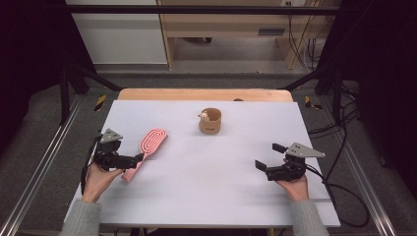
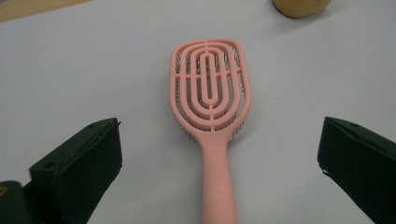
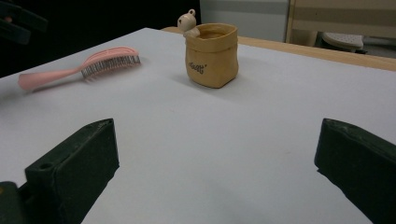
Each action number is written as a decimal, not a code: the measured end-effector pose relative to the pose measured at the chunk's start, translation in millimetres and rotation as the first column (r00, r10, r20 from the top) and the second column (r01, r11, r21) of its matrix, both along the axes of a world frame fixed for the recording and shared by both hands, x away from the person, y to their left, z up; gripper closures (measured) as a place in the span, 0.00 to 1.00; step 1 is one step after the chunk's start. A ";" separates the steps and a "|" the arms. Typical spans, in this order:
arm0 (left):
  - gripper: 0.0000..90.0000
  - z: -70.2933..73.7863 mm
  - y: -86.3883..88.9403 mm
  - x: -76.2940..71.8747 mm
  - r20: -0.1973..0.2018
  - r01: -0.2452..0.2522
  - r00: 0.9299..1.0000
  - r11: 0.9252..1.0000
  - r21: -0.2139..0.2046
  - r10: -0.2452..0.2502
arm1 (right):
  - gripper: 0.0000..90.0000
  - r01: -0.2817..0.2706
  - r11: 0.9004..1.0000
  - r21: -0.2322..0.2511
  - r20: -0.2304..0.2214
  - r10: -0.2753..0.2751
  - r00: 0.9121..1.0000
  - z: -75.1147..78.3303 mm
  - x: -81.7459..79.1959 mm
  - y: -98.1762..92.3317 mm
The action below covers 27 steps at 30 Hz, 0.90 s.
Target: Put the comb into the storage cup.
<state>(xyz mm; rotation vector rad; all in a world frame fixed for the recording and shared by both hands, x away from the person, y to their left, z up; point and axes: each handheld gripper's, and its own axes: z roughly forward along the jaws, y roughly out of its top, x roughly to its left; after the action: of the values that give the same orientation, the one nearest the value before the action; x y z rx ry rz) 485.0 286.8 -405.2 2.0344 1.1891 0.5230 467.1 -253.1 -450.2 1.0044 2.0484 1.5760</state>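
A pink vented hairbrush point(image 1: 147, 149) lies flat on the white table point(image 1: 211, 191) at the left, its head pointing away from me. My left gripper point(image 1: 132, 164) is open at the brush's handle end. In the left gripper view the handle of the brush point(image 2: 211, 88) runs between the two wide-apart jaws of that gripper point(image 2: 219, 144), untouched by either. A tan sack-shaped cup point(image 1: 210, 122) with a small pale figurine point(image 1: 203, 116) on its rim stands at the far middle. My right gripper point(image 1: 269, 156) hovers open at the right, holding nothing, and faces the cup point(image 3: 212, 55) and the brush point(image 3: 91, 63).
A wooden strip point(image 1: 204, 94) borders the table's far edge. Black frame bars point(image 1: 69, 88) and metal rails point(image 1: 39, 162) flank the table, and cables point(image 1: 344, 191) trail at the right. Bare white surface spreads between the two grippers.
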 end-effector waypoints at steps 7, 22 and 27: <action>0.00 -13.5 -1.8 8.5 -0.029 -0.001 1.000 0.999 0.044 0.002 | 0.00 -0.001 1.000 0.002 -0.001 0.001 1.000 -0.2 0.1 -0.3; 0.01 -32.9 -5.2 18.3 -0.088 0.004 0.996 0.997 0.083 0.003 | 0.00 -0.001 1.000 0.005 -0.002 0.001 1.000 -0.2 0.1 -0.3; 0.03 -36.6 -5.7 20.0 -0.098 -0.001 0.995 0.996 0.093 0.010 | 0.00 -0.002 1.000 0.003 -0.006 0.002 1.000 -0.6 0.2 0.2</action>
<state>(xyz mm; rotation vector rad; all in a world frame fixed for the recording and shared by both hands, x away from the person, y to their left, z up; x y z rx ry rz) 505.0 281.1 -441.8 2.1582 1.2498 0.4933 467.3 -252.9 -450.8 1.0097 2.0531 1.5791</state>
